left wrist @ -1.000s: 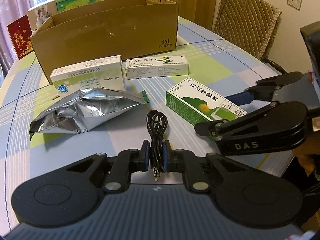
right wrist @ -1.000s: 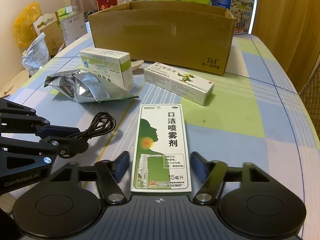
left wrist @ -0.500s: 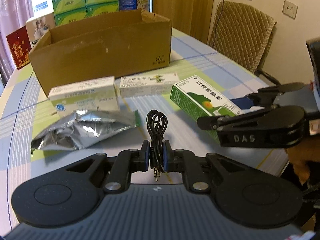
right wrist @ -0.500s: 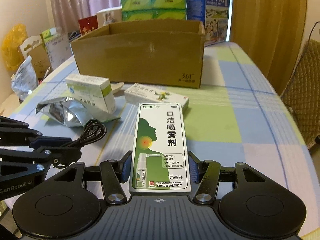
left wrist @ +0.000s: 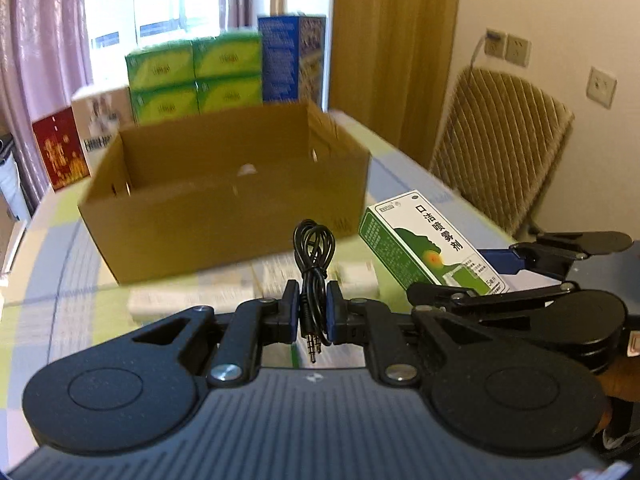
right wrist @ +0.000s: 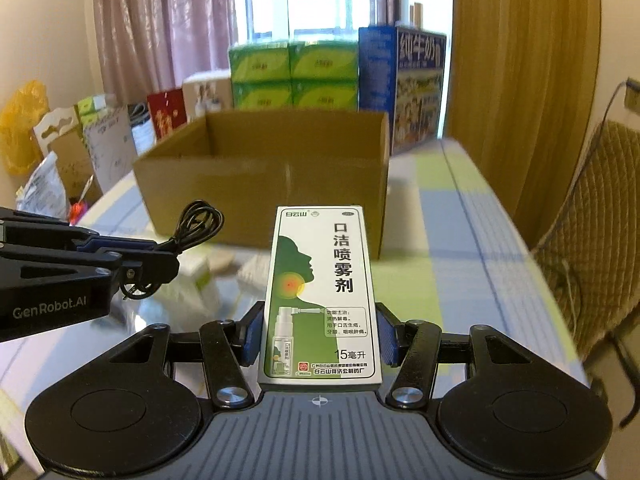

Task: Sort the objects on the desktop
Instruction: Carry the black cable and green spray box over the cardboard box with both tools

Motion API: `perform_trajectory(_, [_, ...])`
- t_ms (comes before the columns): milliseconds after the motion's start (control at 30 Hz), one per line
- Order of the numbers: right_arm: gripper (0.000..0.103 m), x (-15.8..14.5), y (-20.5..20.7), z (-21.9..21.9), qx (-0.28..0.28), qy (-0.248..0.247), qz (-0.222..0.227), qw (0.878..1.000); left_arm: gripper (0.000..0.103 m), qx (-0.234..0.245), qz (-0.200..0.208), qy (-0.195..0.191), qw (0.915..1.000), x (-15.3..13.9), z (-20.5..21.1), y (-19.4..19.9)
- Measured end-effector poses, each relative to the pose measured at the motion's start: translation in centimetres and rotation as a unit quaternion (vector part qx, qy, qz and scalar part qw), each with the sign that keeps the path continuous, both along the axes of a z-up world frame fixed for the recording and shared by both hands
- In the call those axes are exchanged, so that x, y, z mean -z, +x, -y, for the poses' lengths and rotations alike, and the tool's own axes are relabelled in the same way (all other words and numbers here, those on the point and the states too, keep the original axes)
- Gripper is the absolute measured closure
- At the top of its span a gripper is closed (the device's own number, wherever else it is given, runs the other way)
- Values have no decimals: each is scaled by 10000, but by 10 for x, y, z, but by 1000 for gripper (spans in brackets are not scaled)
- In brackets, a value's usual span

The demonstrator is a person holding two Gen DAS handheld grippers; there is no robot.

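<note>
Both lifted: "GenRobot.AI" left gripper [left wrist: 313, 312]; spray box [right wrist: 322, 296] "15毫升".

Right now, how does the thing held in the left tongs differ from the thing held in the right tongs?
The left tongs pinch a thin coiled black audio cable; the right tongs clamp a rigid green-and-white spray carton. The cable is soft and looped, its plugs hanging down; the carton is flat-faced and printed. The cable's tongs are nearly closed, the carton's spread much wider. Both are held off the table, facing the brown cardboard box.
</note>
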State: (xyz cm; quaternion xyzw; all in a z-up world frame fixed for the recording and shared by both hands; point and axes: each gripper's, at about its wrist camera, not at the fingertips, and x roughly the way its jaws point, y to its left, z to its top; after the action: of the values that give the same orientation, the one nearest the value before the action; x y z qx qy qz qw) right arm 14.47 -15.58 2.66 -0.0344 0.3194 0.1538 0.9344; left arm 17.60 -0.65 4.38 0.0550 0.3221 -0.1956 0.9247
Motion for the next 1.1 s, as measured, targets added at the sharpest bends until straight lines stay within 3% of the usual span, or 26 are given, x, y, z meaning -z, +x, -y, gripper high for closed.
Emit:
perform_trajectory(167, [51,-30,33,-5,-81,65,201,9997,93,-221,99,-247,9994,-23,-10,33])
perform_trajectory(433, [51,-58,100,-17,-286,199,260,9991,93,-469,341,-55,9983,-41,-23,108])
perform_trajectory(533, [51,-59,126,-27,-372,142,248,9989,93,-592,354,28,9976,-39,-27,137])
perform_trajectory(700, [51,-50,165,-38,-385,167,118,9991,93,-817,214,-178,9963,-30,-42,176])
perform_trajectory(1100, [51,-16,222,-46,-208,198,-232,9993,93,-1002,-123,-297,9945,1,-49,218])
